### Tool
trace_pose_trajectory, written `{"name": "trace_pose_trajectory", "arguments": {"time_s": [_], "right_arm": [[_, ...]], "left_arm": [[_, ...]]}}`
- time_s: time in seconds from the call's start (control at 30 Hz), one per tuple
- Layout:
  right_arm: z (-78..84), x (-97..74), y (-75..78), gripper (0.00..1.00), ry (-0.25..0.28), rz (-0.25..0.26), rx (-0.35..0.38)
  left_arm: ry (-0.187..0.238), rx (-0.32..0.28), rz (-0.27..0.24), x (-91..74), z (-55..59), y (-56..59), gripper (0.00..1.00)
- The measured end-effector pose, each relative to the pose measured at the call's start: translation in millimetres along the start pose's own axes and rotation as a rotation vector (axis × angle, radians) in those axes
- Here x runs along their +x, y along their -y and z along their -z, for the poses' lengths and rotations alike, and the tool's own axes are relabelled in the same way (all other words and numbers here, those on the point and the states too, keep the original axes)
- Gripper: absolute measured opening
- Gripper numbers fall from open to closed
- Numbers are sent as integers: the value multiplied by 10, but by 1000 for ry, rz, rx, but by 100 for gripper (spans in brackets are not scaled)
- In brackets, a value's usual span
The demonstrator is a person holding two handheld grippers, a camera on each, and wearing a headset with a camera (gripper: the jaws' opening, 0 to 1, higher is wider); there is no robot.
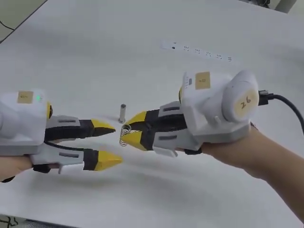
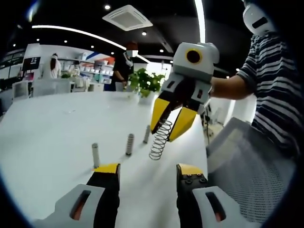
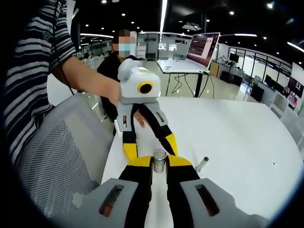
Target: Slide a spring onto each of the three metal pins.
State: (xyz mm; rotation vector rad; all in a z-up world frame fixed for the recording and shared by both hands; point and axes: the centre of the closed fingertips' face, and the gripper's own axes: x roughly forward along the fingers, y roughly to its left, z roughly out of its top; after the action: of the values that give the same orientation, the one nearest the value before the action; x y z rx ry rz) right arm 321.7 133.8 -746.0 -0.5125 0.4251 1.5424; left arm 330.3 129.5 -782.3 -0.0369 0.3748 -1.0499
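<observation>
Yellow-tipped right claw [image 1: 127, 130] pinches a spring [image 2: 158, 145] just beside the pin [image 1: 122, 113]. Left claw [image 1: 117, 145] gapes wide, near that pin

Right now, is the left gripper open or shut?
Open. In the left gripper view, the left gripper has a wide gap between its yellow tips, holding nothing.

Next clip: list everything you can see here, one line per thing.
Table: one, white, under everything.
Pins: three, grey metal, upright in a row on the table.
Spring: one, silvery, clamped between yellow jaws above the table.
Power strip: one, white, far side of table.
Mesh chair: one, grey, beside the table.
Plant: one, green, beyond the table's far end.
Left gripper: white, yellow tips, open, facing the spring.
Right gripper: same colours, shut on the spring.
Sleeve: striped, on the person's arm.
</observation>
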Motion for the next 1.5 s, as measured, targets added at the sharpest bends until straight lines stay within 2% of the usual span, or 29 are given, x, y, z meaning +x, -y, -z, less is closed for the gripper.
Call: {"name": "trace_pose_trajectory", "arguments": {"time_s": [0.33,0.5,0.73,0.9,1.27,1.37,1.5], "right_arm": [[48,30,100,8,-9,42,5],[44,58,165,8,-5,67,16],[9,89,309,8,-5,110,15],[-16,96,436,8,-4,141,12],[-66,144,875,8,20,243,70],[-55,178,959,8,17,258,79],[13,231,999,8,12,252,128]], "left_arm": [[7,-9,-68,-112,28,-130,66],[17,-33,-95,-140,35,-174,84],[24,-44,-114,-171,59,-195,97],[30,-46,-128,-193,54,-215,98],[30,-46,-139,-235,56,-226,98],[30,-48,-141,-244,59,-226,98],[37,-52,-148,-256,44,-239,98]]}}
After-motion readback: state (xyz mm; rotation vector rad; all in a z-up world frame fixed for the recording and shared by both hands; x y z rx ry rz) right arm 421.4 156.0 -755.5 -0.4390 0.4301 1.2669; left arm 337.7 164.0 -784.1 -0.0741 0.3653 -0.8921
